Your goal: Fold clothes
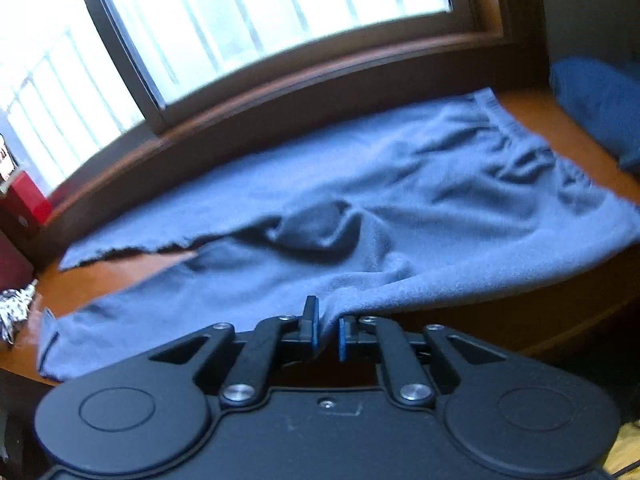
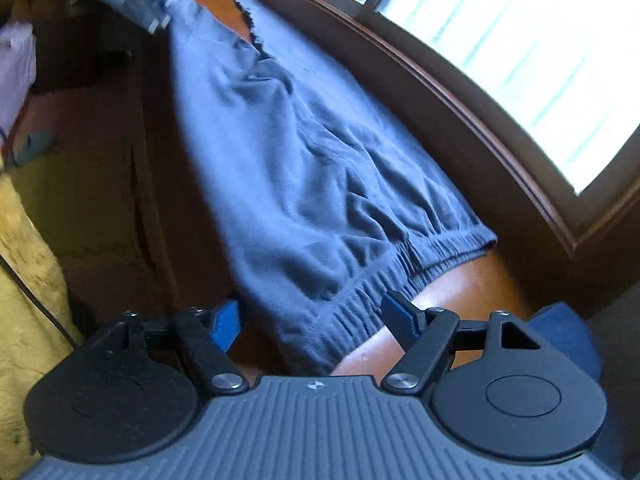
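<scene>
Wooden sill (image 1: 120, 276) (window (image 1: 260, 20) behind) bears trousers (image 1: 360, 200).

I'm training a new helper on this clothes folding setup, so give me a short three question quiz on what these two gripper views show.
1. True or false: the left gripper is shut on a fold of the blue-grey pants.
2. The right gripper is: A) shut on the waistband, B) open with the elastic waistband between its fingers, C) holding the dark blue cloth.
3. What runs along the far side of the wooden surface?

Key: 1 true. 2 B. 3 a window in a dark wooden frame.
</scene>
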Demonstrator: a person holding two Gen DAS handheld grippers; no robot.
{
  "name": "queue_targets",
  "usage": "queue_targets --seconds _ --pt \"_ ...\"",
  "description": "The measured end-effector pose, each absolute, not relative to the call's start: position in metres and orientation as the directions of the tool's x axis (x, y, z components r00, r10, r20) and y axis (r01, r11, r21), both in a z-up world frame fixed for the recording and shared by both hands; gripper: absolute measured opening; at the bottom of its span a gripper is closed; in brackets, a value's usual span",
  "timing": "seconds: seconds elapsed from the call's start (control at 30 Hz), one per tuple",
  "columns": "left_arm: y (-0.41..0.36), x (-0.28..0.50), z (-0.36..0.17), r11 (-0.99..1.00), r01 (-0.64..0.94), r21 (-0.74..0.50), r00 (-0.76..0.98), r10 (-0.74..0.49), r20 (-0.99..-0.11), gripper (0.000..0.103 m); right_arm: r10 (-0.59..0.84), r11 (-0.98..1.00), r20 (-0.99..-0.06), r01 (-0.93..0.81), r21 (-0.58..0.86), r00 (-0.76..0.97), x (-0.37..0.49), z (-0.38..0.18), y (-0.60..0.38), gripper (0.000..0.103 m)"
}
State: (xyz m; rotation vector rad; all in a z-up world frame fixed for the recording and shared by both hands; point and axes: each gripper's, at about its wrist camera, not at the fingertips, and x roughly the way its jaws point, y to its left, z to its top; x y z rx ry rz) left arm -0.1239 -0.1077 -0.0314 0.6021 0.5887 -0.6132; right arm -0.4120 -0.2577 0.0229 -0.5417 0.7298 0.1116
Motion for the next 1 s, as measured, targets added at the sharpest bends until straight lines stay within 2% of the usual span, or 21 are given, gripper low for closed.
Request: queue_targets --seconds 0.13,0.23,0.3,0.33,0.37,0.47,0.57,0.6,0.67,0.73,0.77,0.83,1.0 --pt "-0.108 -0.127 -0.02 0.685 0.645 0.339 0.695 -0.341 -0.633 0.008 -0.143 0.822 -0.595 -0.24 -0.516 0.791 -0.413 0.013 -0.25 0.073" --pt "-0.104 -0.131 -0.012 0.709 0.624 0.329 0.708 -0.334 -0.622 0.008 -0.177 0.789 -0.559 -0.223 -0.573 0.81 -0.413 0.009 -0.251 0.061" --pt "-0.1 -0.137 -0.005 0.72 0.614 0.324 0.716 -0.335 -0.612 0.008 -0.176 0.762 -0.554 -0.244 -0.6 0.814 -0.414 0.007 -0.25 0.043" --pt "-0.098 -0.14 -0.002 0.725 0.606 0.328 0.725 -0.333 -0.603 0.008 -0.175 0.756 -0.56 -0.254 -0.603 0.81 -0.413 0.008 -0.25 0.019" --pt "-0.097 -0.143 0.001 0.731 0.597 0.331 0.734 -0.331 -0.593 0.008 -0.172 0.765 -0.564 -0.251 -0.593 0.808 -0.413 0.012 -0.251 0.006" --pt "-0.095 -0.147 0.009 0.745 0.568 0.349 0.769 -0.329 -0.549 0.008 -0.161 0.81 -0.54 -0.202 -0.551 0.826 -0.415 0.036 -0.259 0.006" --pt "-0.096 -0.143 -0.002 0.71 0.601 0.368 0.745 -0.331 -0.579 0.008 -0.147 0.856 -0.512 -0.151 -0.495 0.846 -0.414 0.063 -0.271 0.006" --pt "-0.096 -0.144 -0.008 0.689 0.613 0.388 0.741 -0.33 -0.584 0.011 -0.15 0.86 -0.504 -0.14 -0.491 0.851 -0.411 0.068 -0.274 0.006" --pt "-0.094 -0.152 -0.02 0.63 0.639 0.441 0.734 -0.329 -0.594 0.021 -0.154 0.868 -0.487 -0.118 -0.483 0.859 -0.405 0.076 -0.279 0.006" --pt "-0.089 -0.157 -0.029 0.601 0.647 0.469 0.734 -0.325 -0.596 0.048 -0.148 0.889 -0.478 -0.095 -0.447 0.866 -0.398 0.084 -0.285 0.006" --pt "-0.087 -0.157 -0.033 0.606 0.648 0.461 0.731 -0.326 -0.6 0.05 -0.143 0.9 -0.472 -0.084 -0.428 0.87 -0.397 0.087 -0.286 0.006" --pt "-0.085 -0.149 -0.043 0.627 0.656 0.42 0.711 -0.325 -0.624 0.05 -0.138 0.909 -0.459 -0.072 -0.41 0.878 -0.393 0.094 -0.292 0.006" --pt "-0.086 -0.122 -0.075 0.681 0.605 0.412 0.721 -0.25 -0.646 0.05 -0.14 0.901 -0.436 -0.068 -0.428 0.889 -0.399 0.103 -0.288 0.006"
